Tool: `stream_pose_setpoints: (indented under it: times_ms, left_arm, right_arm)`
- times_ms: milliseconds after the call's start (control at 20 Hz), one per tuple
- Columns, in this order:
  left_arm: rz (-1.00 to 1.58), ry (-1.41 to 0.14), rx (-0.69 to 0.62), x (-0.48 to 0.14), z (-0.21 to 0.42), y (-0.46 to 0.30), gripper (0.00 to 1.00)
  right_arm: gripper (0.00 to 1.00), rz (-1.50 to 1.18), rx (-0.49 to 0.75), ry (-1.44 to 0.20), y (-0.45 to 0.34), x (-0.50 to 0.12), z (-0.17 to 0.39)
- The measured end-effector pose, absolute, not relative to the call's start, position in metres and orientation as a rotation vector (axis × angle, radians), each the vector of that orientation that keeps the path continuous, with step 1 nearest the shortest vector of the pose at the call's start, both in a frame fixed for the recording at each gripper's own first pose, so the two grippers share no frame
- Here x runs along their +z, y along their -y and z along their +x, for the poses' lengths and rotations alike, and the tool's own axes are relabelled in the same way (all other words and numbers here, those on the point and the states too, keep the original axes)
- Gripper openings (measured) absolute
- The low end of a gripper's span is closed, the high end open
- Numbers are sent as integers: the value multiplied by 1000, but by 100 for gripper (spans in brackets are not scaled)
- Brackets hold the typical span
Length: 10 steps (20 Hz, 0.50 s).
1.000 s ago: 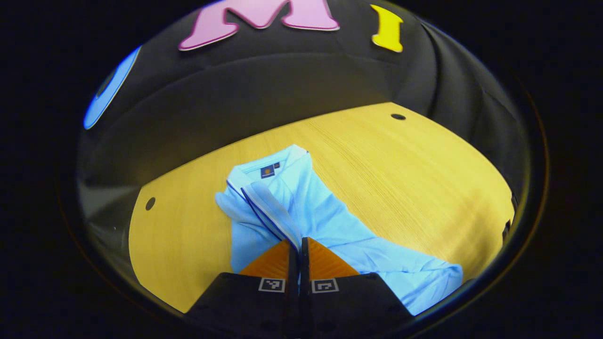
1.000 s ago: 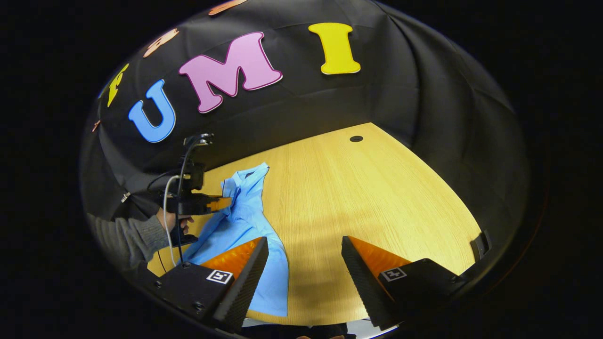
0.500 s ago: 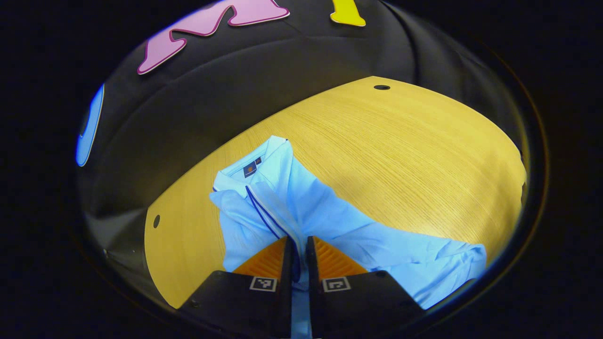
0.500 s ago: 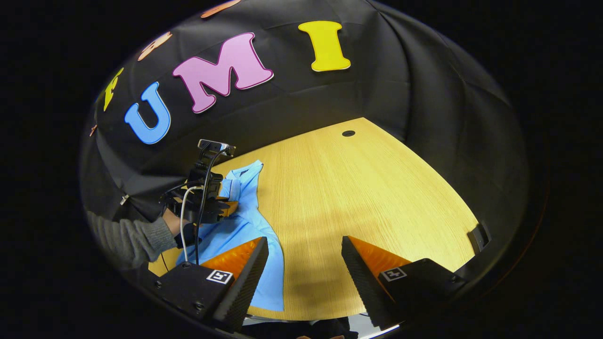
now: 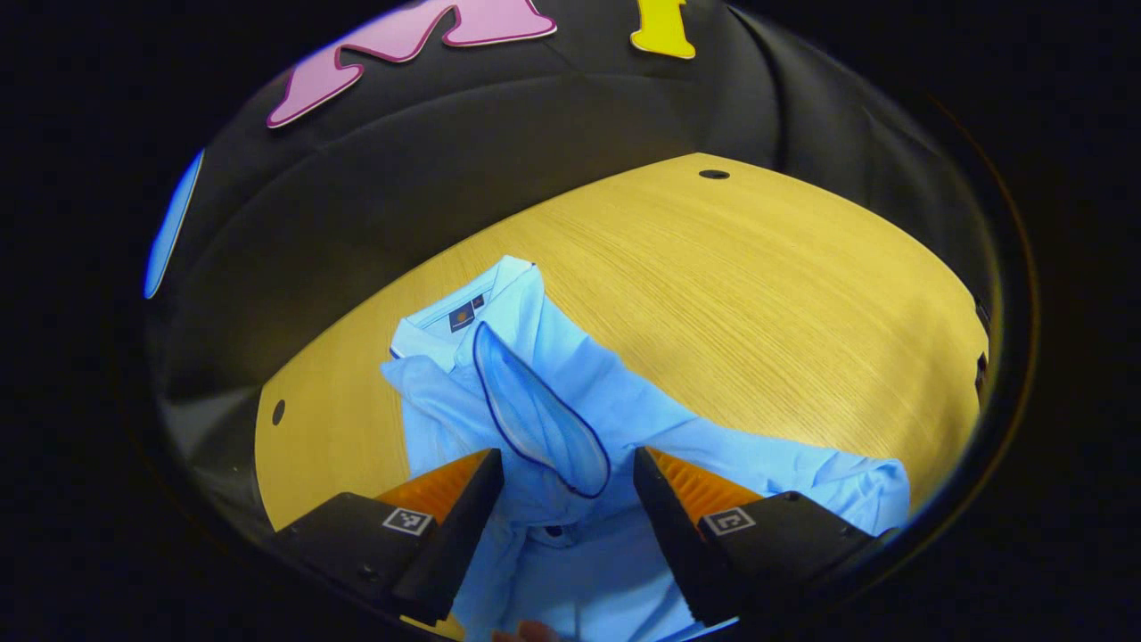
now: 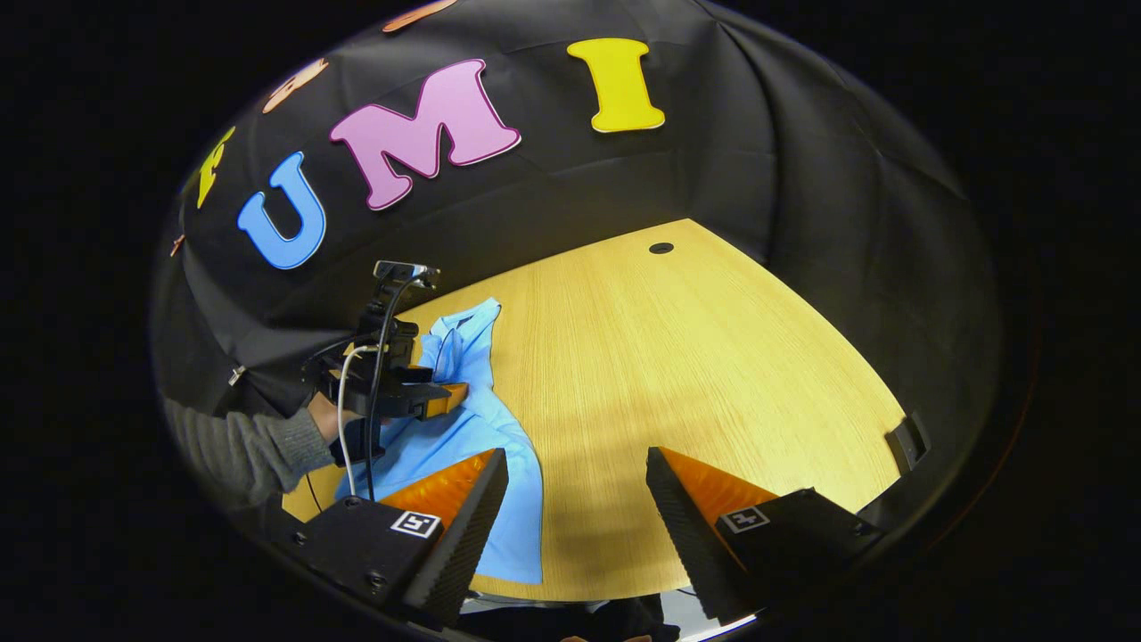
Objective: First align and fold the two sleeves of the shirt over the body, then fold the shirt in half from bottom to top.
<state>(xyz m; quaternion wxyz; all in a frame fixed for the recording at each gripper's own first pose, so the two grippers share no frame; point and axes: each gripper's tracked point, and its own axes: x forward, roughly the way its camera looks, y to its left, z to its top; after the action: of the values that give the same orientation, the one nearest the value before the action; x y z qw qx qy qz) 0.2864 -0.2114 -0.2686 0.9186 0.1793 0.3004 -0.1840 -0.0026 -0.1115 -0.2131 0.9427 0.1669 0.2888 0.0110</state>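
the left gripper (image 5: 568, 481) hangs with its jaws apart over the light blue polo shirt (image 5: 615, 428), a sleeve (image 5: 539, 415) lying across its body on the wooden table (image 5: 802, 294). the right gripper (image 6: 577, 486) is spread wide, holding nothing, just beside the shirt's edge.

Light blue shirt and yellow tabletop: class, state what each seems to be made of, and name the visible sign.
The light blue shirt with dark piping looks like a soft, thin knit or woven fabric with a matte finish: it creases and drapes in folds, though the exact fibre cannot be told. The yellow tabletop looks like wood or wood-grain laminate, smooth with a slight sheen: fine parallel grain lines run across it.
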Motion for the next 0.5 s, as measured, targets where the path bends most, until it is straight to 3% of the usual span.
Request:
stream_pose_setpoints:
  times_ms: [100, 500]
  left_arm:
    - [362, -576, -354, -255, 282, 201, 99]
    - [229, -529, -290, -228, 185, 104, 99]
  right_arm:
    - [97, 327, 27, -588, 106, -212, -4]
    - [98, 239, 89, -667, 57, -242, -32]
